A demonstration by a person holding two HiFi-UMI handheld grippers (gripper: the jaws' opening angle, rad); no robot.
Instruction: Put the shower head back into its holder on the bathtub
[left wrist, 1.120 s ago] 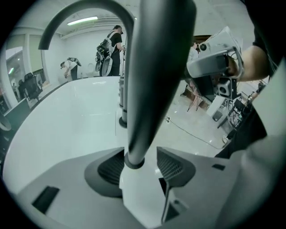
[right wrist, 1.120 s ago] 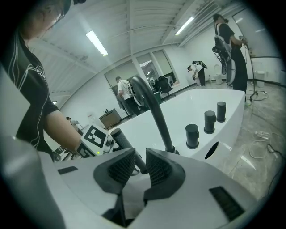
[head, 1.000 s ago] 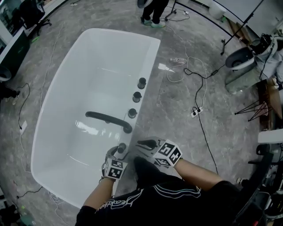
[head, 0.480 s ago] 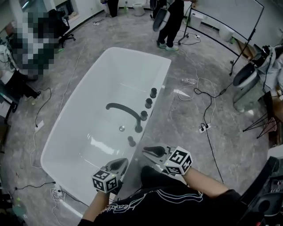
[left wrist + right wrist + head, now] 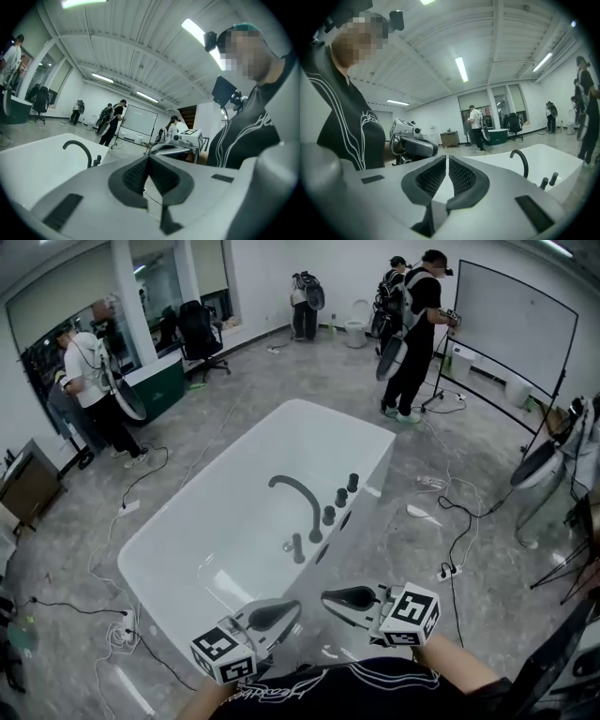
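Note:
The white bathtub [image 5: 187,549] lies ahead with a black arched faucet [image 5: 298,498] and three black knobs [image 5: 341,497] on its right rim. A short black shower head [image 5: 297,547] stands upright at the rim below the faucet, apparently seated in its holder. Both grippers hover near my chest, well clear of the tub. The left gripper [image 5: 289,609] [image 5: 149,160] is shut and empty. The right gripper [image 5: 326,596] [image 5: 447,160] has just been closing; its pads are a hairline apart with nothing between them. The faucet [image 5: 519,161] also shows in the right gripper view.
Cables and a power strip [image 5: 446,573] trail over the grey floor right of the tub, and more cables [image 5: 117,638] to its left. People stand at the back [image 5: 412,324] and left [image 5: 89,381]. A whiteboard [image 5: 511,334] stands at the far right.
Both grippers have lifted away from the tub rim and back toward my body. The left one was at the black shower head a second ago and now is shut and empty. My view has tilted up.

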